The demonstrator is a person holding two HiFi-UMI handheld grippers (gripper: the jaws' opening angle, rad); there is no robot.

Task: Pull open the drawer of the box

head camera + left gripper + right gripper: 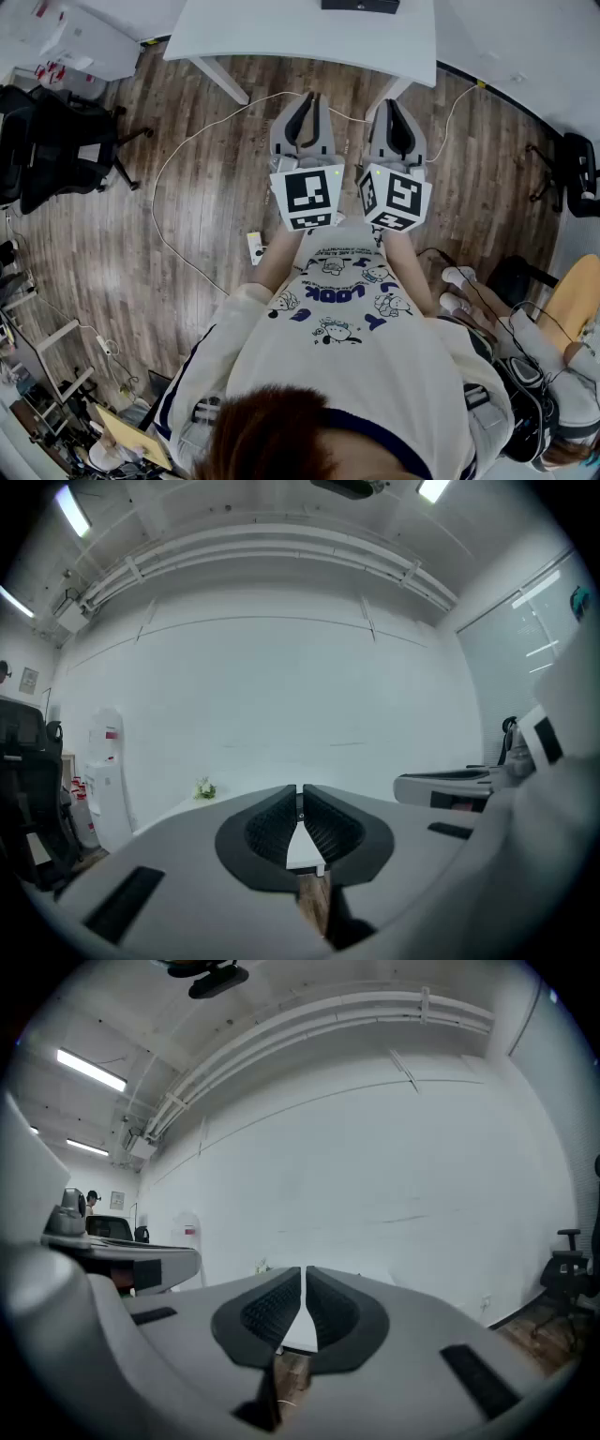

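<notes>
**Both grippers shut and empty, short of the surface**

The left gripper (300,791) has its jaws pressed together. The ribbed pads meet at the tips and nothing sits between them. The right gripper (304,1273) is the same, with its jaws closed to a thin seam on nothing. Neither one touches anything.

In the head view the two are held side by side, close but apart, out in front of the person and above the wooden floor (206,206). Both point far, toward the white surface (281,33), and their tips show just short of its near edge, between its two slanted legs. Each carries its marker cube at the near end, the left cube (307,195) and the right cube (394,197).

A dark flat thing (360,5) lies at the far part of the surface and is cut off by the top of the view. It is far from both grippers, roughly between their lines and well apart from them. I cannot tell whether it is the box, and no drawer can be made out on it.

Both gripper views look level over the closed jaws at a white wall (281,686). A thin cable (169,159) loops over the floor to the left. A black chair (56,141) stands at the far left.
</notes>
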